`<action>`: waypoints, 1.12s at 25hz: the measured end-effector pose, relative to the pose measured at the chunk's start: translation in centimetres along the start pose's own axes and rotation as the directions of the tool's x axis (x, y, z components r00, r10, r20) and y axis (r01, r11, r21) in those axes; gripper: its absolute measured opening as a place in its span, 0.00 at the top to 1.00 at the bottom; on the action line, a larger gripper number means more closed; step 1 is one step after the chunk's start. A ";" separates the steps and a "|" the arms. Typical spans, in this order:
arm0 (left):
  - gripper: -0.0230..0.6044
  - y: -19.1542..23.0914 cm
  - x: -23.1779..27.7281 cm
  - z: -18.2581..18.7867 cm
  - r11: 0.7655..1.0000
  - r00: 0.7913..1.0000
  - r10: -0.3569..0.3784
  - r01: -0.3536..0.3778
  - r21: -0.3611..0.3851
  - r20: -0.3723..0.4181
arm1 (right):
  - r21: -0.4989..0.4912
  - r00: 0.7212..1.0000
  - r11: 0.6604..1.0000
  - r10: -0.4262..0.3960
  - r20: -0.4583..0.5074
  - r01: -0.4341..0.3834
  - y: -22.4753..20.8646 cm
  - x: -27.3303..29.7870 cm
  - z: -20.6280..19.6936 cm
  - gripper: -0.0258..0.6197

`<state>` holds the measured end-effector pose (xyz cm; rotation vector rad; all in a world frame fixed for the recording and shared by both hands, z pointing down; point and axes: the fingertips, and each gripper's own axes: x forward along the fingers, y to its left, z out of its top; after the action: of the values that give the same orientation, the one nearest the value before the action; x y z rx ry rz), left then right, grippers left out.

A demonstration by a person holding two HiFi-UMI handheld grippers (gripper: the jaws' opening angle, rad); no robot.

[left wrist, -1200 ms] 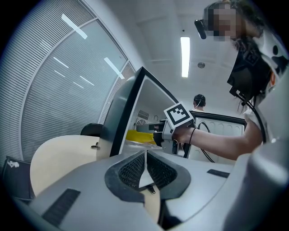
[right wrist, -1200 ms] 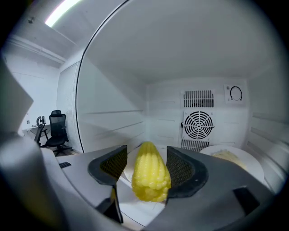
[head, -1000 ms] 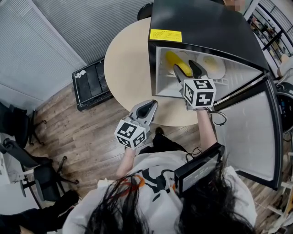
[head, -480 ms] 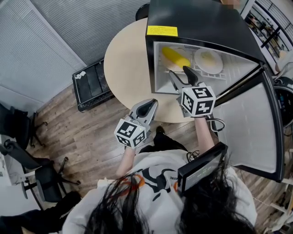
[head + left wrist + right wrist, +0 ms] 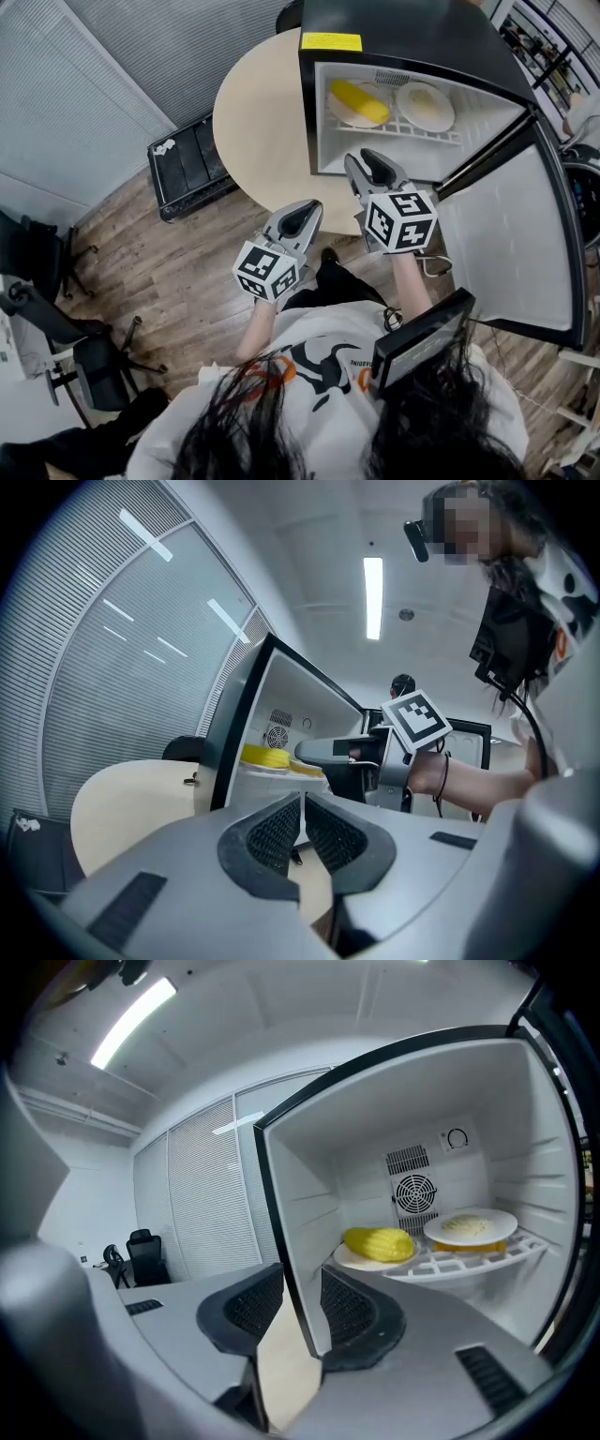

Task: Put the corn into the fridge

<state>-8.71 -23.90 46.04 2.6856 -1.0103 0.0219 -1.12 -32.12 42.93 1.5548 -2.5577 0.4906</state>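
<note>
The yellow corn [image 5: 359, 101] lies on a white plate on the wire shelf inside the open black fridge [image 5: 412, 37], which stands on the round table. It also shows in the right gripper view, corn [image 5: 379, 1242], and in the left gripper view, corn [image 5: 265, 756]. My right gripper [image 5: 373, 169] is outside the fridge, just in front of its opening. Its jaws are closing with nothing between them; in its own view, right gripper [image 5: 300, 1302], the fridge's left wall edge shows through the gap. My left gripper [image 5: 302, 217] is shut and empty at the table's near edge, left gripper [image 5: 303, 827].
A second plate [image 5: 425, 106] with flat yellow food sits beside the corn on the shelf. The fridge door [image 5: 511, 253] is swung wide open to the right. The round beige table [image 5: 253, 131] extends left of the fridge. A black case [image 5: 187, 169] and office chairs [image 5: 37, 253] stand on the wood floor.
My right gripper has drawn back out of the fridge toward the person, and its jaws have narrowed. The corn stays on its plate on the shelf. The left gripper has hardly moved.
</note>
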 end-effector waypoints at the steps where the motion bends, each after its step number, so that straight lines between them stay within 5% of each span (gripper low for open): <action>1: 0.94 -0.2 -0.3 -0.2 1.000 1.000 -0.002 0.002 -0.001 -0.003 | 0.014 1.000 1.000 0.005 -0.002 -0.005 0.4 -0.5 -0.5 0.76; 18: 0.94 -2.7 -5.4 -2.6 0.999 1.000 0.014 -0.015 -0.039 -0.016 | 0.090 0.997 0.996 0.029 -0.065 -0.023 5.6 -5.8 -6.2 0.82; 28: 0.94 -4.1 -4.3 -3.1 0.998 1.000 0.014 -0.015 -0.056 -0.018 | 0.098 0.994 0.995 0.014 -0.109 -0.003 4.3 -8.3 -8.0 0.84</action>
<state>-9.07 -17.38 47.60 2.6230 -1.0099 0.0201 -1.57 -20.65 47.41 1.5023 -2.4937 0.6916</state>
